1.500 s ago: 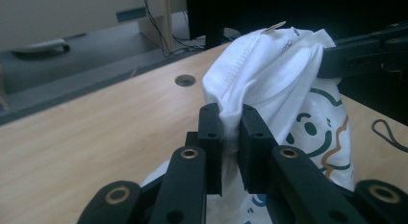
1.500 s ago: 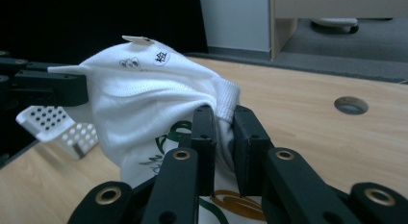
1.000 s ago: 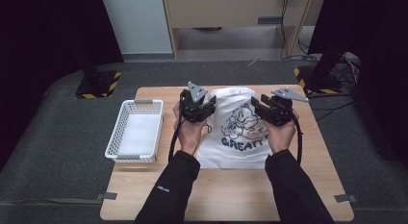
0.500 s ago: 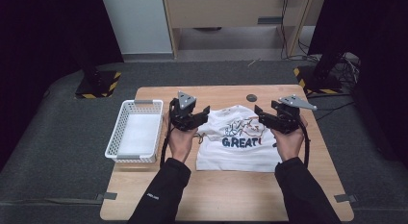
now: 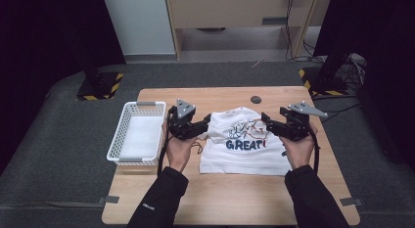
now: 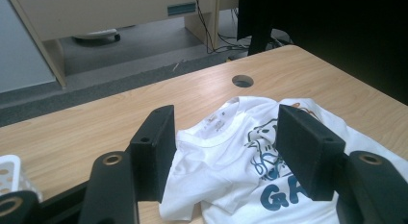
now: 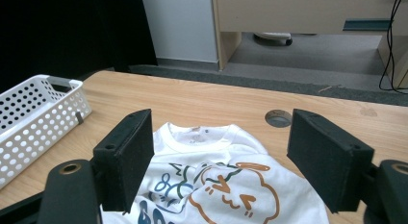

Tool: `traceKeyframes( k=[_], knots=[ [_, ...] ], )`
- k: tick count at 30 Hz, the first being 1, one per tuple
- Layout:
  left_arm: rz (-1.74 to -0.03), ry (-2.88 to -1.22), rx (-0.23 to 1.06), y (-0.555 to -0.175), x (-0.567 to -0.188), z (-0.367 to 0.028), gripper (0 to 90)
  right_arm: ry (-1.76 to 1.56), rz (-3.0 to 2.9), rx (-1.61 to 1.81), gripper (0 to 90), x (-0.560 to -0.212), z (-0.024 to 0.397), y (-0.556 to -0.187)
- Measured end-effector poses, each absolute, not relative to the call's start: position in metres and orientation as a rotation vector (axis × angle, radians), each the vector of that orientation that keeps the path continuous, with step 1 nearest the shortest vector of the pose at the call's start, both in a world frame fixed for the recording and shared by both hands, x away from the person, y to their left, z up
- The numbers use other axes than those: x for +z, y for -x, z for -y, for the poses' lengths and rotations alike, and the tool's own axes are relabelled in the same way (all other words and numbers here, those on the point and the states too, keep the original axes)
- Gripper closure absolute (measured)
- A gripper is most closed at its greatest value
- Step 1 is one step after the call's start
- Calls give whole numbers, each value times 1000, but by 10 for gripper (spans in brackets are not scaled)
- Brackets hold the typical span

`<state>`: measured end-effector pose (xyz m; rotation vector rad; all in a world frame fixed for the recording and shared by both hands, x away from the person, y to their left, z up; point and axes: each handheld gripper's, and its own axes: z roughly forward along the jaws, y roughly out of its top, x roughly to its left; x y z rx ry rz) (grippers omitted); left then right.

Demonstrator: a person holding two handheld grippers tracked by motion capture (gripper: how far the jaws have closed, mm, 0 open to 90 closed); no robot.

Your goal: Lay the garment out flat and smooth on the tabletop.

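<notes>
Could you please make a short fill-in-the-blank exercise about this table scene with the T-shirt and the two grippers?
1. The white T-shirt lies on the wooden table with its printed side facing ____.
2. The white basket stands beside the person's ____ gripper.
3. The jaws of the right gripper stand ____, with no cloth pinched between them.
4. The round hole in the table lies beyond the shirt's ____.

Missing words: up; left; open; collar
</notes>
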<state>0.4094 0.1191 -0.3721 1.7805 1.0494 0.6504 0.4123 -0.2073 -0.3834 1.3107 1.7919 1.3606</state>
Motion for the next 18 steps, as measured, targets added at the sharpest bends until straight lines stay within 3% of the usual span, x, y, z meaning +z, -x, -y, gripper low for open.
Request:
traceKeyframes(
  k=[18],
  knots=[
    [-1050,-1901,577,-398,-421,-113,358,-1346,-1873,1320,181,-418,220,-400]
  ],
)
